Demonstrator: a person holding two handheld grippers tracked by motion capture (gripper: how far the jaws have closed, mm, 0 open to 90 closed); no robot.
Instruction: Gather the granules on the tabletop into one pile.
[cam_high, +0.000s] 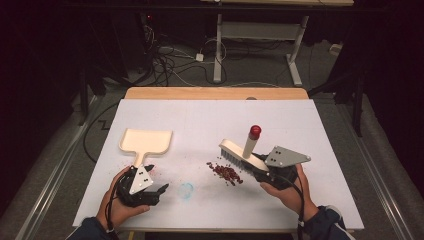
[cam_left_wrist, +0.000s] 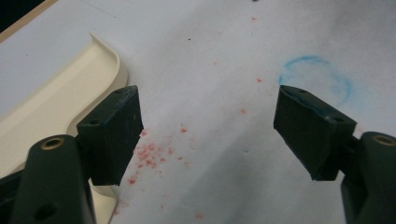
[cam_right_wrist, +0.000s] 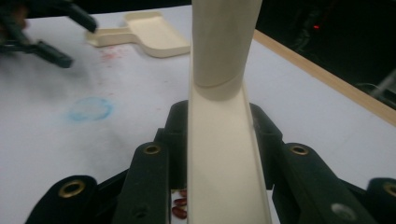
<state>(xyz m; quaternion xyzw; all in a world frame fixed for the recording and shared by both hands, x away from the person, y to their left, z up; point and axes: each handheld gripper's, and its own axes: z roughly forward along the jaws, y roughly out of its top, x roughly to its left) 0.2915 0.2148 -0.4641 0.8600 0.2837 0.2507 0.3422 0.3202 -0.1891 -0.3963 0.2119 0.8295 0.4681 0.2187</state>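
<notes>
— How far along are we?

— Early, we'd judge. The red beans (cam_high: 226, 172) lie heaped on the white table (cam_high: 210, 120), none in the dustpan (cam_high: 146, 141). Only faint red specks sit near its handle.

— And our tools?

— Our right gripper (cam_high: 265, 172) is clamped on the brush (cam_high: 243, 152), bristles just beside the pile. Our left gripper (cam_high: 145, 192) is spread wide, holding nothing, just beside the dustpan's handle.

— So what's left?

— Grasping the pan, probably, then sweeping. The beans lie between brush and pan, well apart from the pan.

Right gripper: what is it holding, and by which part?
The right gripper is shut on the brush, gripping its cream back below the handle.
</notes>
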